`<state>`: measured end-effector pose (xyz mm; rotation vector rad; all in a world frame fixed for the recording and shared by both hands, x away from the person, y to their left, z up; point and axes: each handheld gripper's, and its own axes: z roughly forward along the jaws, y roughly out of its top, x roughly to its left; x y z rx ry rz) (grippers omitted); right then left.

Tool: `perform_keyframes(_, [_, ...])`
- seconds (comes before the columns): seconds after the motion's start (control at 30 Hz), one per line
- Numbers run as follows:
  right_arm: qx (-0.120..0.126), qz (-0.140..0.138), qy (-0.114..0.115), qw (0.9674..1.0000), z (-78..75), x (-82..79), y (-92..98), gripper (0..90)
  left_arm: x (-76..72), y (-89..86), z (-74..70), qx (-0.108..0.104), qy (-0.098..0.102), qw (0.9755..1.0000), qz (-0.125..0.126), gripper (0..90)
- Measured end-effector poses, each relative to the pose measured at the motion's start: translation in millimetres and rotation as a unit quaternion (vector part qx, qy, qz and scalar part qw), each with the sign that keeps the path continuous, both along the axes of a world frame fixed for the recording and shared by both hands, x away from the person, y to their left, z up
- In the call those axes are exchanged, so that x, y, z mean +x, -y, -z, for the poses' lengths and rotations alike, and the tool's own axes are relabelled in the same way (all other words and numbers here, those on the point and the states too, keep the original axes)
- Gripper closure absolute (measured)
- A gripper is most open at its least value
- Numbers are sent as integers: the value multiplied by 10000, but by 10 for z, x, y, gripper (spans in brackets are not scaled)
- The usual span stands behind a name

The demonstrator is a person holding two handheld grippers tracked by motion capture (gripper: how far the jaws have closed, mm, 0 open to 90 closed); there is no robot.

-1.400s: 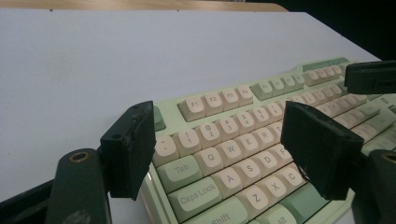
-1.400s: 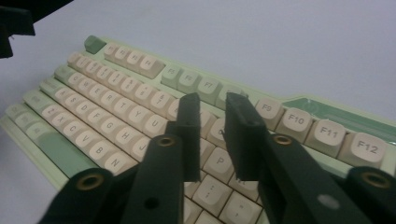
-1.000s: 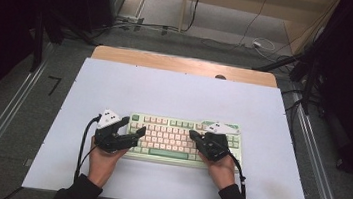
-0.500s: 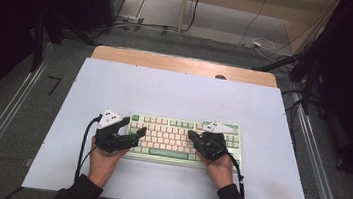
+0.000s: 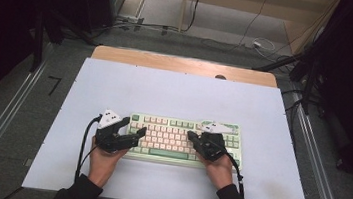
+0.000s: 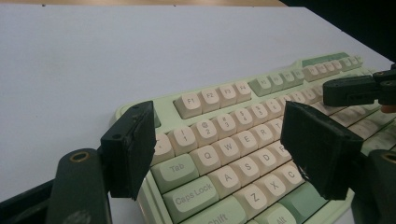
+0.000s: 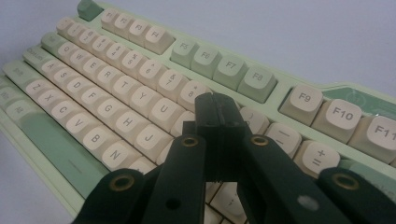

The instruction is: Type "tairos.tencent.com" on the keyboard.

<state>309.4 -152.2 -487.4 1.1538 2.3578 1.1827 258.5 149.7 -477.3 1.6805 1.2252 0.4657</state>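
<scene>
1. The keyboard (image 5: 182,139), pale green with cream keys, lies flat on the white desk (image 5: 180,95), near the person's edge and about in the middle from left to right.
2. The left gripper (image 5: 130,135) is over the left end of the keyboard. In the left gripper view its jaws stand wide apart, above the Tab, Q, A and Caps Lock keys (image 6: 187,198), and nothing is between them. I cannot tell whether a jaw tip touches a key.
3. The right gripper (image 7: 218,122) is over the right half of the keyboard. Its jaws are pressed together with nothing between them, so they make one narrow tip. In the right gripper view this tip points down at the keys near the top letter row, to the right of the U key (image 7: 164,110). The key under the tip is hidden by the jaws, so I cannot say which one it is, or whether it is pressed down.
4. My judgement: the work in hand is pressing keys. The approach is done, since both grippers are already in place over the keyboard.
5. What is left, as I judge: the key presses themselves. The closed right jaws look ready for a single key. The left jaws are too wide for one key and would have to close first.
6. No screen is in view, so how many keys are already typed cannot be told.
</scene>
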Motion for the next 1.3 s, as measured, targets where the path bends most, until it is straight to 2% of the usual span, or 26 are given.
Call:
perform_keyframes(0.27, [-61, 13, -29, 10000, 12, 0, -5, 875, -3, 7, 0, 8, -7, 10000, -5, 272])
perform_keyframes(0.37, [-122, 0, -129, 9998, 34, 8, -21, 875, -4, 11, 0, 13, -5, 10000, -2, 273])
perform_keyframes(0.47, [-74, 28, -108, 9999, 15, 6, -5, 874, -3, 7, -1, 2, -2, 10000, -4, 273])
perform_keyframes(0.57, [76, 108, -31, 9999, -46, -5, 43, 865, -5, 0, -4, -2, 8, 10000, 3, 272])
perform_keyframes(0.67, [189, 124, 21, 9997, -97, -12, 102, 783, -8, 4, -5, -8, 13, 10000, 1, 273])
perform_keyframes(0.73, [236, 105, 31, 9997, -122, -14, 138, 671, -11, 5, -8, 5, 11, 10000, 0, 273])
perform_keyframes(0.77, [242, 92, 28, 9997, -135, -16, 155, 599, -12, 6, -8, 1, 14, 10000, -2, 273])
perform_keyframes(0.8, [270, 84, 36, 9996, -144, -14, 168, 482, -10, 4, -8, -2, 9, 10000, 1, 273])
perform_keyframes(0.93, [307, 161, -50, 9994, -179, -5, 233, 248, -12, 4, -10, 0, 12, 10000, -5, 273])
perform_keyframes(1.07, [313, 300, -50, 9990, -212, -5, 305, 157, -14, 8, -11, 12, 22, 10000, 6, 273])
perform_keyframes(1.3, [439, 467, 1, 9979, -257, -17, 463, 138, -18, 27, -8, 44, 13, 10000, 39, 293])
